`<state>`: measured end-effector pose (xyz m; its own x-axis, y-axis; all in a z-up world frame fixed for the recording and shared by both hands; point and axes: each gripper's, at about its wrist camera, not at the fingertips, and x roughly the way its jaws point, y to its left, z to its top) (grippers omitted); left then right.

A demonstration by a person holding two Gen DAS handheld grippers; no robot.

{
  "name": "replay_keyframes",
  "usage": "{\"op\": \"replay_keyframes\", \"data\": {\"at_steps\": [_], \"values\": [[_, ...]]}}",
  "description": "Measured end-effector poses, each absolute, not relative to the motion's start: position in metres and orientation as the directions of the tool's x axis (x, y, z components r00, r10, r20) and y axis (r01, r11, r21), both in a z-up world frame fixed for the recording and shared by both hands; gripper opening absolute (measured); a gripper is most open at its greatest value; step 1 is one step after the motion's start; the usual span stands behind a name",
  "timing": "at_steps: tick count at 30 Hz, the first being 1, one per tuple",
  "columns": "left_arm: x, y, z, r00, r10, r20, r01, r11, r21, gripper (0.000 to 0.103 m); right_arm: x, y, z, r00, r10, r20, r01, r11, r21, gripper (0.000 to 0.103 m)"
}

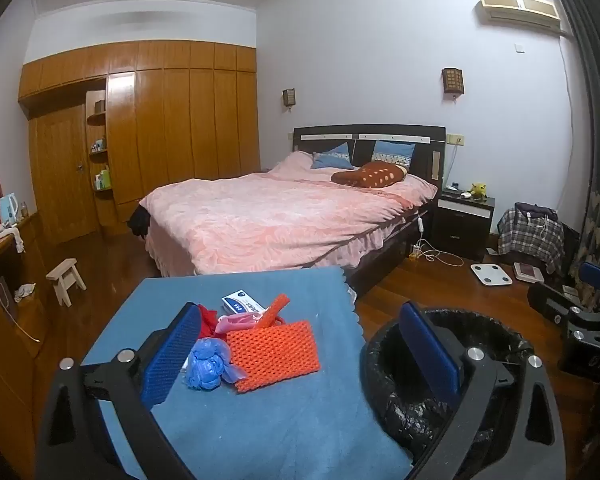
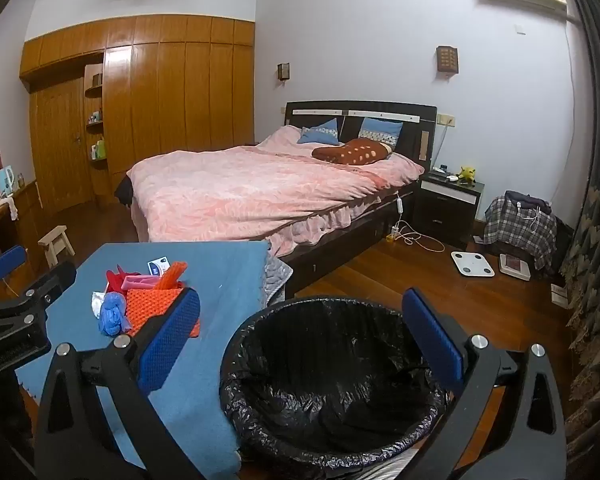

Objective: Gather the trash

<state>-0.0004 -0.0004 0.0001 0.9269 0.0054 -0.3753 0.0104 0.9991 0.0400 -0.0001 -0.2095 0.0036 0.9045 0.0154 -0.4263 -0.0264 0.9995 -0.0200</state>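
Both tools are hovering nearest, the left tool [image 1: 300, 356] and right tool [image 2: 300, 340] each gaping wide and gripping nothing. Behind them the bed [image 1: 284, 216] is filling the room. A blue-covered bench [image 1: 260, 420] is carrying the trash, and the black-lined bin [image 2: 332, 376] is waiting just beside it, likely for short drops. An orange mesh pad [image 1: 274, 354], blue plastic wad [image 1: 206, 364] and small carton [image 1: 240, 302] are lying clustered together.
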Motion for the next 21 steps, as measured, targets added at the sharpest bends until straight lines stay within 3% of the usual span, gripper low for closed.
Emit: {"op": "replay_keyframes", "data": {"at_steps": [21], "values": [[-0.0009, 0.0, -0.0001, 0.926, 0.006, -0.378, 0.011, 0.999, 0.042, 0.097, 0.0007, -0.2104, 0.0016, 0.902, 0.017, -0.431, -0.026, 1.0, -0.015, 0.098]]}}
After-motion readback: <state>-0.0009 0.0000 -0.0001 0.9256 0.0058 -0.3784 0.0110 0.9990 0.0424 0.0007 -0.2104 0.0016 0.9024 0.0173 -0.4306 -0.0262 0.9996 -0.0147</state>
